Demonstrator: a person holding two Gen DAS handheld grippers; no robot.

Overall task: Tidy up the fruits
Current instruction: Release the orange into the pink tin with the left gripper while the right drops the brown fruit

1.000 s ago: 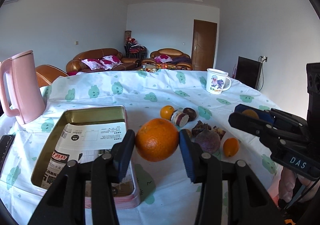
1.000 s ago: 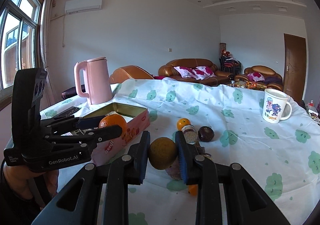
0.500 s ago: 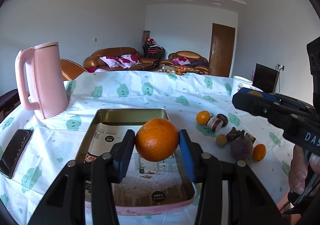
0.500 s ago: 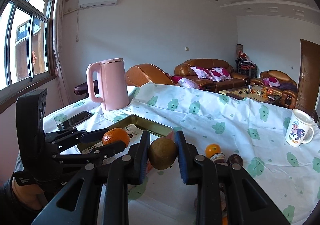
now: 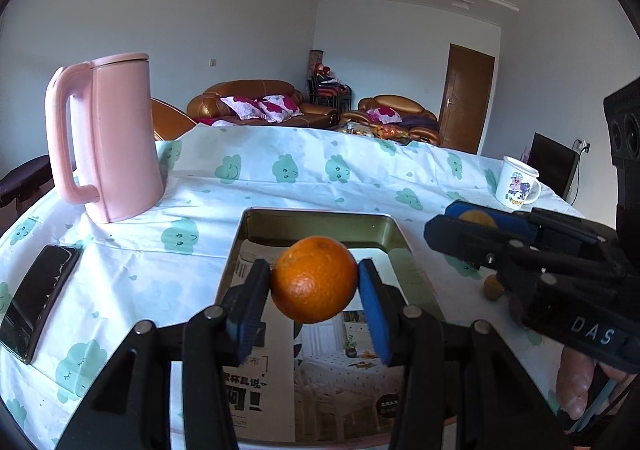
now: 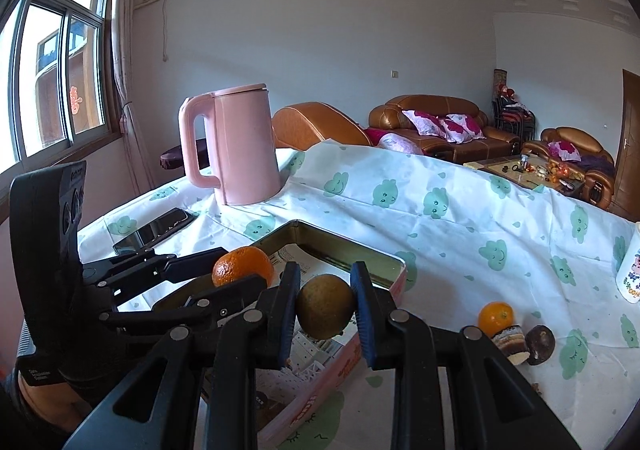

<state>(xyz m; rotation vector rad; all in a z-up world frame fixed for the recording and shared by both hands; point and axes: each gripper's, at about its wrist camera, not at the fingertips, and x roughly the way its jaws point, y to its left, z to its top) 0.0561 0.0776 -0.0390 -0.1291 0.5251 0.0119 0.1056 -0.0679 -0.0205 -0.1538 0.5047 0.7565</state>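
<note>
**2 grippers each hold a fruit above a tin box**

Nearest the left wrist camera, the left gripper [image 5: 314, 290] is clamped on a bright orange [image 5: 314, 284], its blue pads pressing both sides. The fruit hangs above the open tin box [image 5: 320, 216], whose floor is lined with printed paper. To the right, the right gripper [image 5: 476, 224] comes in from the side, gripped in a hand [image 5: 574, 386].

From the right wrist camera, the right gripper is closed on a dull greenish-brown round fruit [image 6: 325, 306], held over the box's near edge.

Beyond the box, a white tablecloth with green clouds [image 5: 280, 186] covers the table. On it rest a black phone [image 5: 38, 296] at left, a small orange [image 6: 496, 318] and a dark round fruit [image 6: 540, 338] at right. Further back stand a pink kettle [image 5: 106, 138] and a white cartoon mug [image 5: 516, 184]. Brown sofas [image 5: 260, 102] line the far wall.
</note>
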